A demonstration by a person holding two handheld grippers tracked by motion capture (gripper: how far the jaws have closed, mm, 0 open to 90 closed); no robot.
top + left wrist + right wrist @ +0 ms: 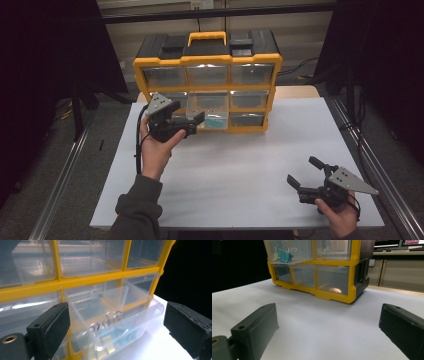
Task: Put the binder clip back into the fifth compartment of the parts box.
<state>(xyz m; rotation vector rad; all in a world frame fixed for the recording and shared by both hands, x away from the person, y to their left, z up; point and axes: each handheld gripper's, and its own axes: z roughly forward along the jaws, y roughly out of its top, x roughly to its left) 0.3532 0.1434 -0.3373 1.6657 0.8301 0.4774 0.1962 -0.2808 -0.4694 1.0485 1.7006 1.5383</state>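
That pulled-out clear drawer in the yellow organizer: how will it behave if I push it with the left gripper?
The clear drawer looks like thin, stiff plastic, so it should probably slide rather than flex. Its smooth walls may slip against the open left gripper. The binder clips inside sit loose and will likely rattle or shift.

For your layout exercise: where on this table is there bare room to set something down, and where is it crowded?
The white table is bare across its middle, between the left tool and the right tool, and along its near edge. A narrower free strip lies right of the yellow organizer. It is crowded at the far edge, where the pulled-out drawer with binder clips meets the left tool.
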